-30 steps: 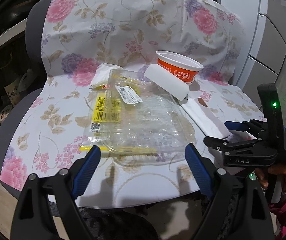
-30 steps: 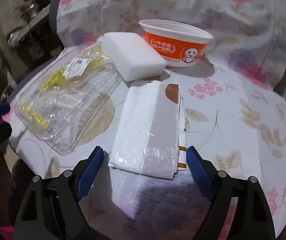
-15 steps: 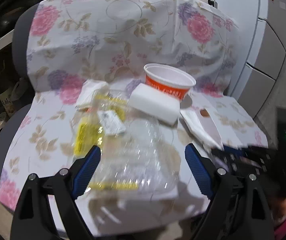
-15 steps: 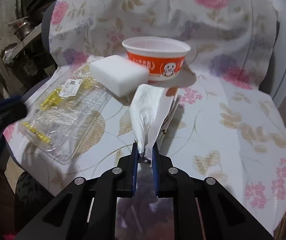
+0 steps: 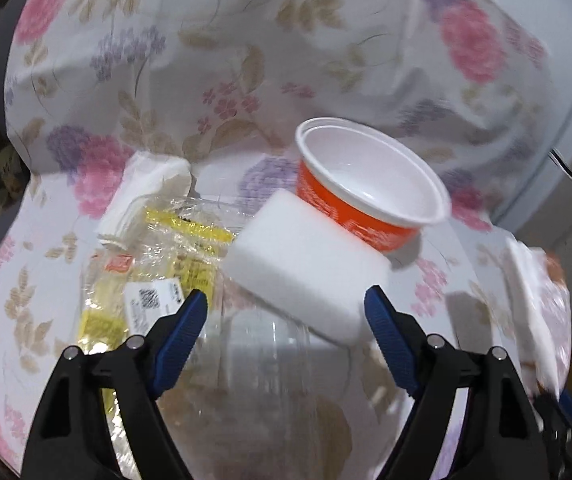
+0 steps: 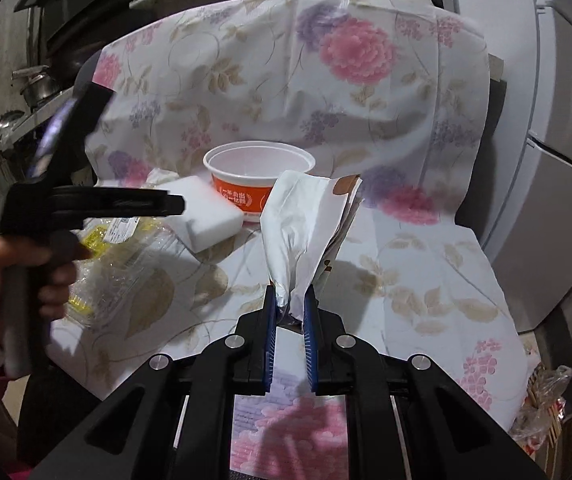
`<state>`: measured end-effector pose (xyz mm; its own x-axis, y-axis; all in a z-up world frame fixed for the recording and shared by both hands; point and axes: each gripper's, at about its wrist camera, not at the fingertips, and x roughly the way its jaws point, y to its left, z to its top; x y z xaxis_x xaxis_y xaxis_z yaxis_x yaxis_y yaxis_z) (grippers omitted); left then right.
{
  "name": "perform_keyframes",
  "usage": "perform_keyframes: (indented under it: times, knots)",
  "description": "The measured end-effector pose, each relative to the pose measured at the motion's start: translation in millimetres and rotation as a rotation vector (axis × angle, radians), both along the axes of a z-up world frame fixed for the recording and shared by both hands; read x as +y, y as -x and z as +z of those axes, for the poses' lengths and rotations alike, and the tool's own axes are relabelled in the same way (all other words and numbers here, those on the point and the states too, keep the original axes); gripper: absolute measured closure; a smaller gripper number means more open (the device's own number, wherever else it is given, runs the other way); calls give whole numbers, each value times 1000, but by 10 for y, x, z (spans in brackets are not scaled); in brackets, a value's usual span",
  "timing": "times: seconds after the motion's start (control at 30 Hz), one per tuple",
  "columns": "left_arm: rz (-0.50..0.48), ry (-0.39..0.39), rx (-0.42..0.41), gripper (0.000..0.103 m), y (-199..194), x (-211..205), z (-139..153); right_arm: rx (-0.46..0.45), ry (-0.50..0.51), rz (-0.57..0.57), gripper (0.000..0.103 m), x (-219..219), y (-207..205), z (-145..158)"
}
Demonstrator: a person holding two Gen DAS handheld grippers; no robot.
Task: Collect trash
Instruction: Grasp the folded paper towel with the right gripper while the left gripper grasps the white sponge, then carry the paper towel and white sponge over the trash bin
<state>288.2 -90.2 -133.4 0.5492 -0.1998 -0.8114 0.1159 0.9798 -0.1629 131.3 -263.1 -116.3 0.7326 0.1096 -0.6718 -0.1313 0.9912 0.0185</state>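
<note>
On the flowered cloth (image 5: 245,60) lies the trash: an orange and white bowl (image 5: 366,184), a white foam block (image 5: 306,268) leaning on it, a clear plastic tray (image 5: 253,364) with yellow labels and a crumpled tissue (image 5: 145,188). My left gripper (image 5: 286,312) hovers over the tray, its jaws closing. The foam block's near edge lies between the fingers, with no pad pressing on it. My right gripper (image 6: 290,304) is shut on a white and silver wrapper (image 6: 306,224) and holds it upright off the cloth. That wrapper (image 5: 534,300) also shows at the right edge of the left wrist view.
The cloth (image 6: 406,280) drapes over a chair seat and back. Grey cabinet fronts (image 6: 546,200) stand to the right, and shelves with pots (image 6: 33,88) are at the left. A crinkled plastic bag (image 6: 546,400) lies low at the right. A hand (image 6: 17,264) holds the left gripper (image 6: 97,200).
My right gripper has shut on the wrapper's near end and raised it off the cloth. My left gripper has moved forward over the tray, up to the foam block and bowl.
</note>
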Motion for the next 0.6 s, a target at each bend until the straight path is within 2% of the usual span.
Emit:
perform_keyframes:
  times: [0.07,0.13,0.17,0.27,0.47,0.6]
  knots:
    - [24,49,27,31,-94,49,-60,-1,-5,4,90,-24,-28,-10]
    - [29,111,56,42,-166,91,-119,1,-7,6,90,-40,-45,-30]
    - [24,130,59,52,-181,101,-130,1,-8,5,90,-31,-38,-29]
    - [17,132,6,65,-127,111,-46,-12,-11,-6,90,-53,0,2]
    - [-46,201,-174,72,319,174,445,-52,-11,-32,90,-85,168,168]
    - [-168,196,-286,72,949,72,768,-106,-1,-60,90,-130,467,415]
